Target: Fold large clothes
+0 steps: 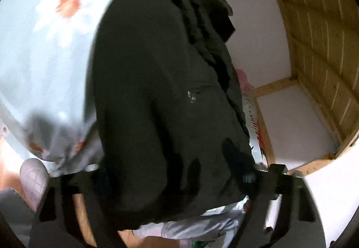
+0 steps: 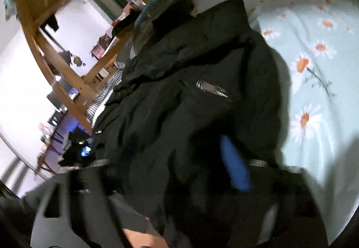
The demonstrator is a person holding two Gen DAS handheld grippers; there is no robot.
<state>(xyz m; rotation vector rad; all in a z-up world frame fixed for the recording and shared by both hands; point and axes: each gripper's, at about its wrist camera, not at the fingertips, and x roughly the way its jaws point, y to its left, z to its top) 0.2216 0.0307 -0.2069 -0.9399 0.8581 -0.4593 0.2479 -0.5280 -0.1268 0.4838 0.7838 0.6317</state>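
— Where's the coat?

— The dark jacket lies bunched on my bed's daisy sheet, which is bare to its right. My left view alone shows wall and wooden slats; the right shows the room beyond the bed frame.

— Grips?

— My left hand-held gripper and right hand-held gripper both straddle jacket folds, but I cannot tell whether they are pinching them.

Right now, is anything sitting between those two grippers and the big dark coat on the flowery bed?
Nothing visible does. The dark coat already bunches between the fingers of the left gripper, and likewise fills the right gripper. Around it only the daisy-print bedding shows.
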